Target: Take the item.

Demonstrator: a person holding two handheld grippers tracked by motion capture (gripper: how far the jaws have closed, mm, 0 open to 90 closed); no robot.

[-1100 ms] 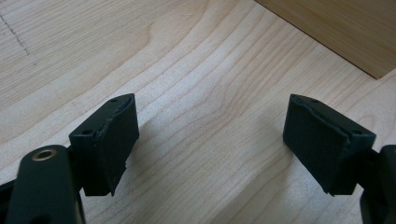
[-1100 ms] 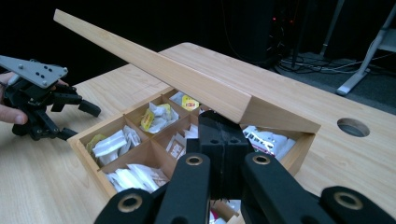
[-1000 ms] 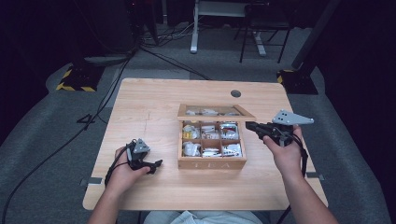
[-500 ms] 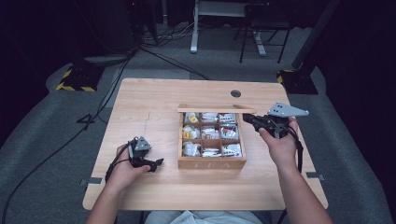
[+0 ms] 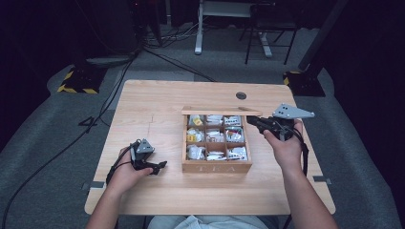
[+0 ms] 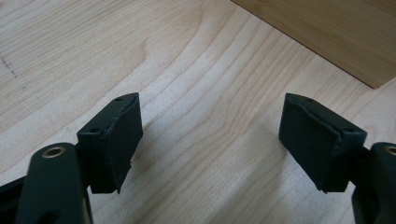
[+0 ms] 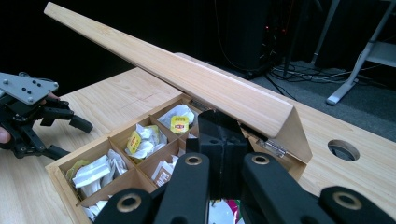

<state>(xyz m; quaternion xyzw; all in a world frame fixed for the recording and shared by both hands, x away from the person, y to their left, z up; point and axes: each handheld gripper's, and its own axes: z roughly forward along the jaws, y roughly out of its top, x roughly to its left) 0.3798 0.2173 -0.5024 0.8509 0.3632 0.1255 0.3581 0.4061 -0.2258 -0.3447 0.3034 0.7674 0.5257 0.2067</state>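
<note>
Our right hand-held gripper, jaws together, sits just beneath the tea box's raised lid; the left hand-held gripper rests apart on the tabletop.

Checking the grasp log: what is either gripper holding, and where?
Nothing. The left gripper is open over bare table; the right gripper is shut, empty, by the tea box.

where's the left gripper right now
In the high view the left gripper rests low on the light wooden table, jaws apart, just left of the wooden compartmented tea box.
</note>
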